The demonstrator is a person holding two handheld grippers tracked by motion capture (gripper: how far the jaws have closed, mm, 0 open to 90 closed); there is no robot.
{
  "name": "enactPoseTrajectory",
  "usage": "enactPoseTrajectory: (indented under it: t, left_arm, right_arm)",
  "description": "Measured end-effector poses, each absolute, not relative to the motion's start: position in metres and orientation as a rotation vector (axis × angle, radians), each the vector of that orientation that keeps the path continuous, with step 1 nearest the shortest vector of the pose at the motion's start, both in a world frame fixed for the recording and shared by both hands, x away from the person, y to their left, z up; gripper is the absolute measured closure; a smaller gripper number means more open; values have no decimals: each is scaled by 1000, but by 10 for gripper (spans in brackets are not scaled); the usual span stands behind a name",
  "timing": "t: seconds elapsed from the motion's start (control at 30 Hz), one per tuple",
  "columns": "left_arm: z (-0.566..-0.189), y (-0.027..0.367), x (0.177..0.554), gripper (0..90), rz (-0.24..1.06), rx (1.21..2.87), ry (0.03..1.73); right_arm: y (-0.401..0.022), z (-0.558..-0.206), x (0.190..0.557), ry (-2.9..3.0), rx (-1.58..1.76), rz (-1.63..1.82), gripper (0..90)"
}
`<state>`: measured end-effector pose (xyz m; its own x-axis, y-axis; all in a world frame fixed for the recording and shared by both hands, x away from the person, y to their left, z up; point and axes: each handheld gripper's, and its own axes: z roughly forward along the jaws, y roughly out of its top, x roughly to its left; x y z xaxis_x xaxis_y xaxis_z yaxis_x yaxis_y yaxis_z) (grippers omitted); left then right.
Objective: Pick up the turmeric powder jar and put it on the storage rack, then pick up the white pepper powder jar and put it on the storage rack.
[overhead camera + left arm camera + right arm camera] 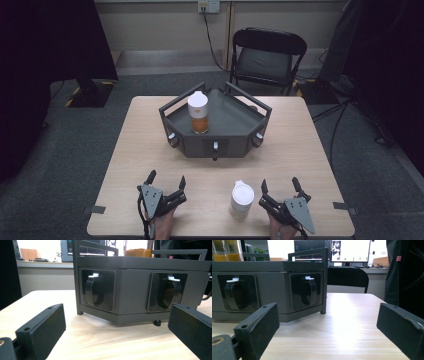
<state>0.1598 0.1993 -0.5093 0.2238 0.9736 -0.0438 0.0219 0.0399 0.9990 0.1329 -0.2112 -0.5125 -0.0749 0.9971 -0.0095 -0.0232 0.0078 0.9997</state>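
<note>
A dark grey railed stand [225, 120] sits at the table's far middle. On its left part stands a clear jar [198, 114] of orange liquid with a white lid. A white lidded container [242, 199] stands near the front edge, just left of my right gripper [280, 183], which is open and empty. My left gripper [166, 178] rests open at the front left, also empty. The left gripper view faces the stand [135, 282] with two black knobs [93, 288] in recesses. In the right gripper view the stand [272, 277] and a knob [309, 291] lie ahead to the left.
The wooden table [140, 150] has tape marks at both side edges. A black folding chair [267, 57] stands behind it, with cables on the floor to the right. Dark curtains hang at both sides. Bare tabletop lies between the grippers and the stand.
</note>
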Motion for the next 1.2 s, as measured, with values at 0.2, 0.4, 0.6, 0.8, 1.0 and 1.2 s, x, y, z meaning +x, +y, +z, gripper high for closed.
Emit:
enactPoseTrajectory:
  t: [0.2,0.4,0.6,0.8,1.0,1.2]
  left_arm:
    - [-515,193,155,7,1061,1277,1055]
    - [-515,194,155,10,1060,1278,1052]
    - [-515,194,155,9,1059,1279,1052]
    - [-515,194,155,9,1059,1279,1052]
    - [-514,194,156,8,1059,1281,1052]
    - [-515,194,156,5,1057,1281,1049]
  right_arm:
    - [-211,-513,133,1251,1149,1268,32]
    - [-211,-513,133,1251,1149,1269,32]
    - [-211,-513,133,1251,1149,1269,32]
    - [-211,-513,133,1251,1150,1269,32]
    - [-213,-512,133,1254,1150,1275,31]
    - [-212,-513,132,1248,1146,1271,24]
